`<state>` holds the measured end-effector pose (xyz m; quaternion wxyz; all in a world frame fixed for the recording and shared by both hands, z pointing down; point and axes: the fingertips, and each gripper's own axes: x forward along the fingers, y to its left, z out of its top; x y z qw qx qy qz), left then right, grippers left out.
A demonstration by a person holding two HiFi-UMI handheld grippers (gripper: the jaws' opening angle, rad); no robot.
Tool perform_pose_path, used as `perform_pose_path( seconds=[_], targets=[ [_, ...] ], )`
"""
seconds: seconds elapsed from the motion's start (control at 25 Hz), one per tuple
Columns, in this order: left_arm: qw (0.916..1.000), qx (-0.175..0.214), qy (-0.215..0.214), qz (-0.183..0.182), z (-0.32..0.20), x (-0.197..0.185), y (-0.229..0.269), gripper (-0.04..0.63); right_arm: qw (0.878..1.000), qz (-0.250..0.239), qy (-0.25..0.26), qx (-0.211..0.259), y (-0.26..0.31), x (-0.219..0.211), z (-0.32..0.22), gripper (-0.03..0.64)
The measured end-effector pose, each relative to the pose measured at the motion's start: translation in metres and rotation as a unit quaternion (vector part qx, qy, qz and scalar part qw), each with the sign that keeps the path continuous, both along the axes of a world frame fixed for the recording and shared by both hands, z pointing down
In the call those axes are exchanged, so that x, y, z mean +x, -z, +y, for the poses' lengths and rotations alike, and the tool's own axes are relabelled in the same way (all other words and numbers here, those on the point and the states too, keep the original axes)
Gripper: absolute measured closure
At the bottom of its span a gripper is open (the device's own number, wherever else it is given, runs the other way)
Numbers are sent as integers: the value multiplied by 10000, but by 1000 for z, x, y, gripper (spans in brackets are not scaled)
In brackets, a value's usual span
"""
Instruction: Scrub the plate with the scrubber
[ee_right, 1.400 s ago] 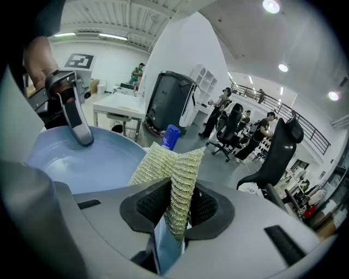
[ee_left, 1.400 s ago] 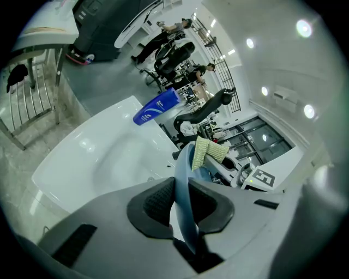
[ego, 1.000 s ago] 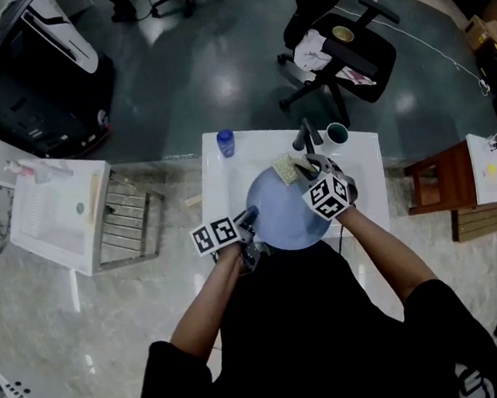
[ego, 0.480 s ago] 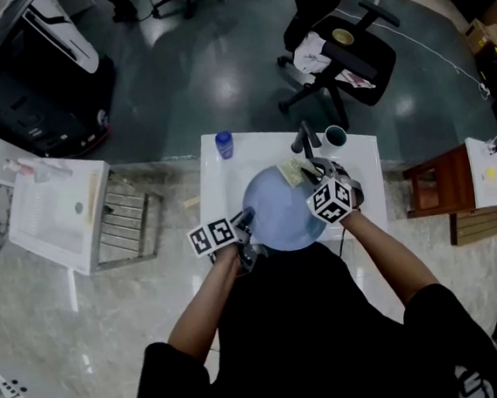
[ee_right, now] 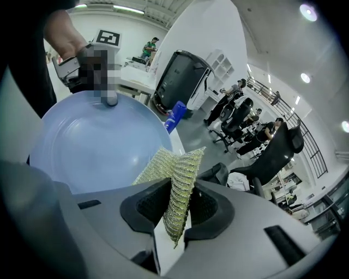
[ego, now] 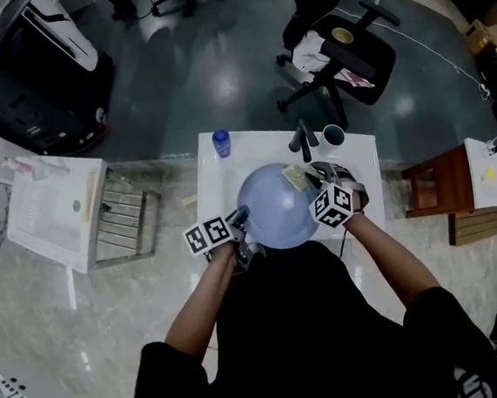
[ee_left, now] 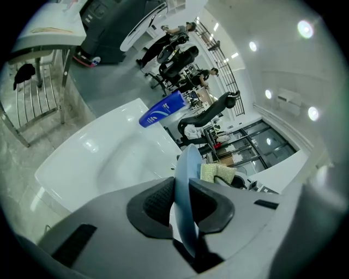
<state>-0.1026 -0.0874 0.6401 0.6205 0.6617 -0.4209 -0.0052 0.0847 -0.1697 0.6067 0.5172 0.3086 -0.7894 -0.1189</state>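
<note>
Looking down, we see the blue plate [ego: 271, 209] over the white sink [ego: 214, 181], its near rim clenched between the left gripper [ego: 239, 219] fingers [ee_left: 158, 199]. The yellow scrubber [ego: 296, 177] sits at its far edge, pinched in the right gripper [ego: 318, 178] fingers [ee_right: 150, 204]. A blue bottle [ego: 221, 142] stands beyond.

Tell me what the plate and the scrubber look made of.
The plate: pale blue, smooth with a soft sheen and a thin edge; likely plastic or melamine, possibly glazed ceramic. The scrubber: yellow-green ribbed mesh, folded and soft-looking; probably woven synthetic fibre.
</note>
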Motion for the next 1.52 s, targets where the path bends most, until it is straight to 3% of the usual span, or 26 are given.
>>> perform_pose_path(
  seconds=[0.64, 1.52],
  targets=[
    [9998, -65, 184, -29, -9, 3, -6, 546, 9982, 248, 58, -540, -10, 23, 24, 540],
    [9987, -412, 285, 118, -25, 22, -32, 544, 9867, -250, -515, -1519, -22, 50, 69, 540]
  ],
)
